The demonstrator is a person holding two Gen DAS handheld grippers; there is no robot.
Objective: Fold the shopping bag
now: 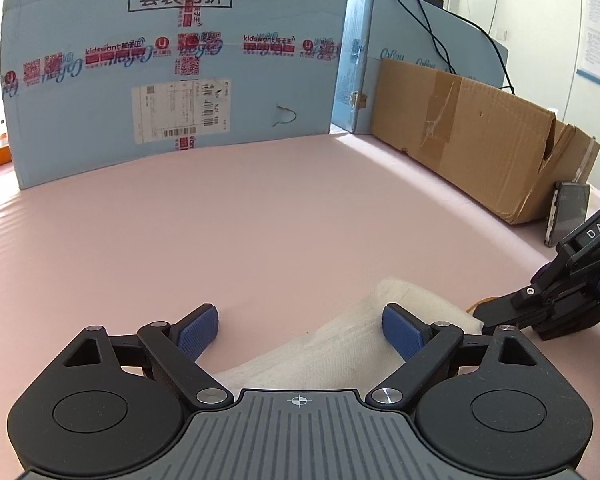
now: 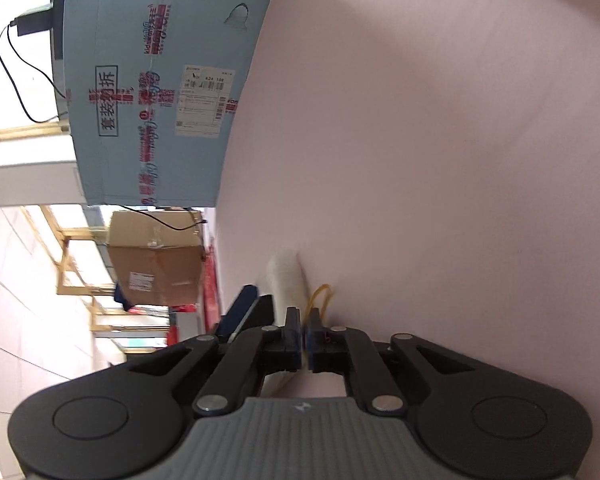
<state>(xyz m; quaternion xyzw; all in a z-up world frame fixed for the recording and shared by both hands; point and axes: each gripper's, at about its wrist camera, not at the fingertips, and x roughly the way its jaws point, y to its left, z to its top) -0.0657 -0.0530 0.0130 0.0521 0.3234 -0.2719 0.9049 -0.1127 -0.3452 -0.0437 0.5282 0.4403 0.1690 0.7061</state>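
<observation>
The shopping bag (image 1: 340, 344) is cream cloth, folded into a narrow roll on the pink table. In the left wrist view it lies between and under my left gripper (image 1: 300, 328), which is open, its blue pads (image 1: 198, 330) wide apart. My right gripper (image 1: 500, 312) comes in from the right at the bag's end. In the right wrist view, rotated sideways, my right gripper (image 2: 303, 334) is shut on the bag's yellow handle (image 2: 320, 300), beside the rolled bag (image 2: 286, 280).
A large blue cardboard box (image 1: 172, 76) stands at the back of the pink table (image 1: 260, 220). A brown cardboard box (image 1: 480, 140) lies along the right side, with a phone (image 1: 568, 212) leaning at its end. Cables hang behind the boxes.
</observation>
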